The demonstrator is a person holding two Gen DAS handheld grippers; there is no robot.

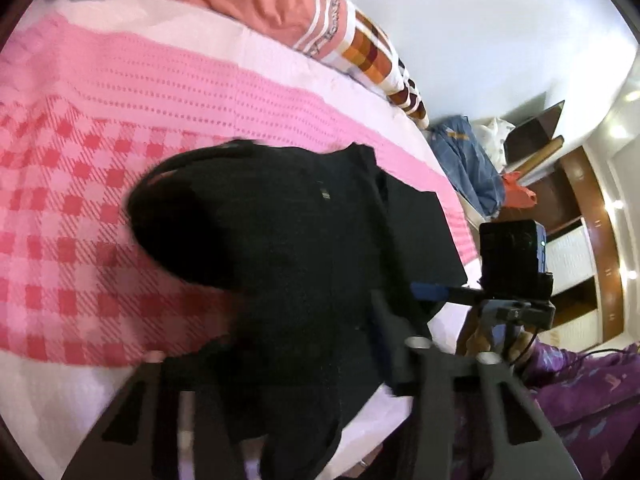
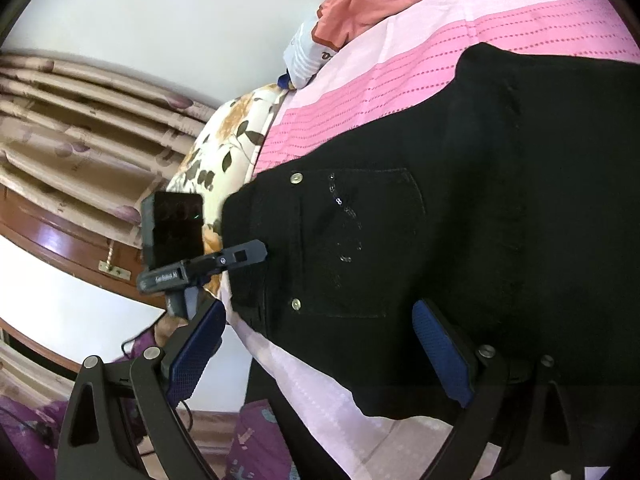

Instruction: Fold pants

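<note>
Pink checked bedspread [image 1: 80,208]; orange striped pillow [image 1: 280,12]; floral pillow [image 2: 228,148]; beige curtains [image 2: 80,120].

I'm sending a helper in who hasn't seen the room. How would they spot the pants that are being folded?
Start at the bed with the pink checked bedspread. The pants lie on it near the edge. They are the only black garment there, with a stitched back pocket that has sequins and two metal buttons, unlike the orange pillow beside the wall.

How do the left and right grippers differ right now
The left gripper has its jaws drawn in on bunched black pants; the right gripper stands wide open, blue pads bare. The left lifts the cloth; the right only hovers over the waist end lying flat. Both are dark-framed with blue pads.
</note>
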